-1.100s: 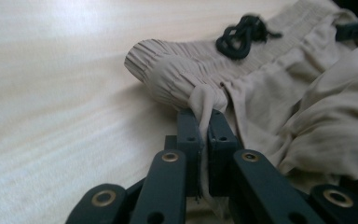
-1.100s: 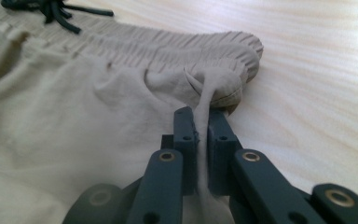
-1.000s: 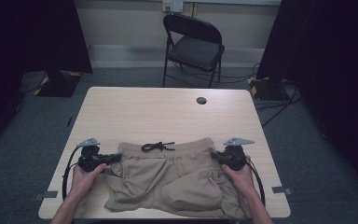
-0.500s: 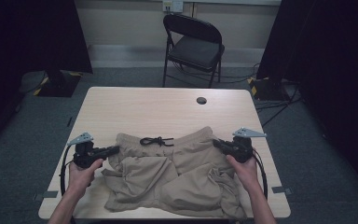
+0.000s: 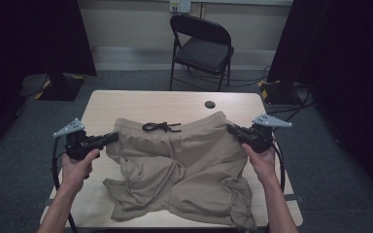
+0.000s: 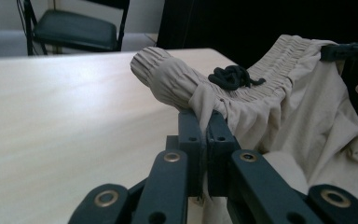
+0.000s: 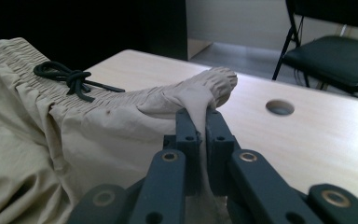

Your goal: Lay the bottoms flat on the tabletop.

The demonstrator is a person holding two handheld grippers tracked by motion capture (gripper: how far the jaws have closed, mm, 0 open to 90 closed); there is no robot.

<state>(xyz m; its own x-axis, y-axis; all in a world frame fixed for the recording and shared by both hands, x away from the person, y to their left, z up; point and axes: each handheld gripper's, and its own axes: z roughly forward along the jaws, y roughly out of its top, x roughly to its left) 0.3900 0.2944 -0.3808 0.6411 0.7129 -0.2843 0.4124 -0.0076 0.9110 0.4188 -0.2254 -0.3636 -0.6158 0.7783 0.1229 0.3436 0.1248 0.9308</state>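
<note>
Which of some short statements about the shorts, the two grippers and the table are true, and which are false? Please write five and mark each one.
1. The left gripper is shut on the waistband of the shorts. True.
2. The right gripper is open and holds nothing. False: its jaws pinch the other end of the waistband.
3. The drawstring is white. False: it is black.
4. A folding chair stands beyond the far edge of the table. True.
5. The shorts lie flat and neatly folded. False: the waistband is raised between the grippers and the legs lie crumpled on the table.
</note>
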